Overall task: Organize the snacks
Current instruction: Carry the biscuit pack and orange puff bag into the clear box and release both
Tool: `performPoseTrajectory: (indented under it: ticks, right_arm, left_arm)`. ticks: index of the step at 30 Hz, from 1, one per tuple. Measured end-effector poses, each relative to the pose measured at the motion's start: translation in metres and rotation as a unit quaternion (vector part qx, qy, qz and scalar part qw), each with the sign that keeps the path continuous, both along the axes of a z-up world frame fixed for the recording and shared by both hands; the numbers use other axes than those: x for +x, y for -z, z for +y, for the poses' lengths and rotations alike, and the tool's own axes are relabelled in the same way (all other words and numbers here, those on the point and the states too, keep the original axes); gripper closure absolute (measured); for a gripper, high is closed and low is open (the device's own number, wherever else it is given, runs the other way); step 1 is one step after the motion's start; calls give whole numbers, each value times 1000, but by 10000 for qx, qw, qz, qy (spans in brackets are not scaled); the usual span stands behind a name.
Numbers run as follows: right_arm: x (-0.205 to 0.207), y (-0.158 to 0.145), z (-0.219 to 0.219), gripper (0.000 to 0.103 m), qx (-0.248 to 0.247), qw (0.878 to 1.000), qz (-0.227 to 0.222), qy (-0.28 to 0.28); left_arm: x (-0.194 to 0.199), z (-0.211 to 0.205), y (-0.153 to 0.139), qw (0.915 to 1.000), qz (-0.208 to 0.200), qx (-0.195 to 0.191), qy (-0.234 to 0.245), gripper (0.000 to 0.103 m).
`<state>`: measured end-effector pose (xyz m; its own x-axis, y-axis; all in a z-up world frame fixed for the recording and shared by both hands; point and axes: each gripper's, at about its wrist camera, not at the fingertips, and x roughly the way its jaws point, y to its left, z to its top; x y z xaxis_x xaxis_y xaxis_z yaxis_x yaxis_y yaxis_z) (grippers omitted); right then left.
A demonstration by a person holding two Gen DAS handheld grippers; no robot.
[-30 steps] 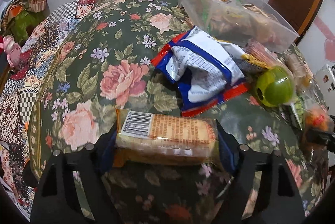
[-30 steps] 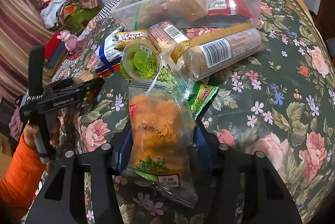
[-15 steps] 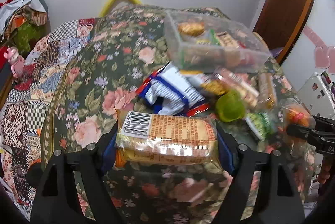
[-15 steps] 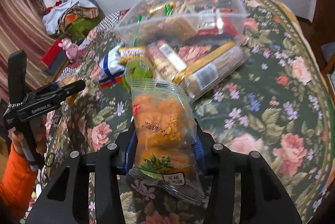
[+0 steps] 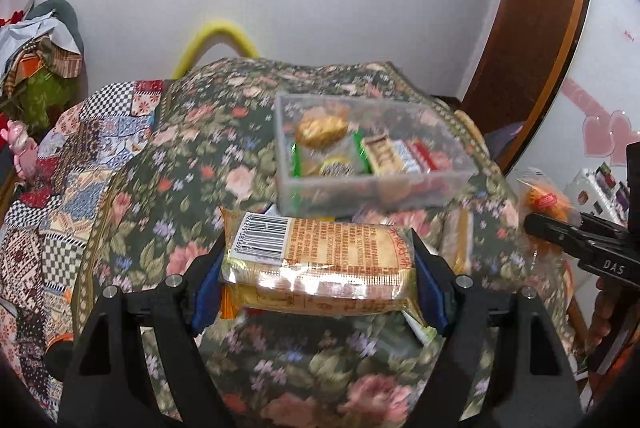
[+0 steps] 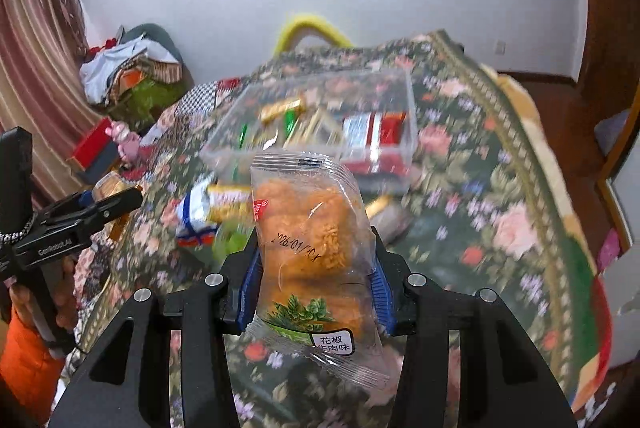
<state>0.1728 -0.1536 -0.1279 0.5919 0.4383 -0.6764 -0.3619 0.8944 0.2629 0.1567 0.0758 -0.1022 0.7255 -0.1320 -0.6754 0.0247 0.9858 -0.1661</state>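
Clear plastic, the snack bin [image 5: 372,184] is already being filled with several wrapped items, yet loose packets are being left scattered between it and the fingers. A biscuit pack [image 5: 320,268] is being clamped crosswise by the left gripper [image 5: 318,282], and an orange crisp bag [image 6: 312,248] is being gripped upright by the right gripper [image 6: 314,288], both short of the bin.

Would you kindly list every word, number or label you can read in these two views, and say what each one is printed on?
"2026/01/" then unclear characters: date stamp on the clear orange snack bag.
"花椒" over "牛肉味": label at that bag's bottom.
"DAS": right gripper body, seen from the left camera.
"GenRobot.AI": left gripper body; small, partly uncertain.
Barcode digits and orange print on the cracker pack: too small to read.
Wrappers in the clear bin: blurred.
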Motion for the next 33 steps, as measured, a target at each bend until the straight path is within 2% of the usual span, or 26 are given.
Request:
performPoseTrajectory:
  ticks: [8,13,22,33]
  right_arm:
    - [30,-21,-6,60,-49,9990,-417,135]
    - [51,-26,-3,59,-89,9982,-569,193]
    - [97,-18,6,59,-191,9981,-562,191]
    - [148,7,33,59,-536,9980,-322,37]
  left_arm:
    - [45,-14,-25,9996,-266,49,71,24]
    - [72,-20,-24,9996,-286,-41,62,24]
    - [129,-19,-9,9998,-91,-187,-28,24]
    - [192,-10,24,9989,346,-284,-158,24]
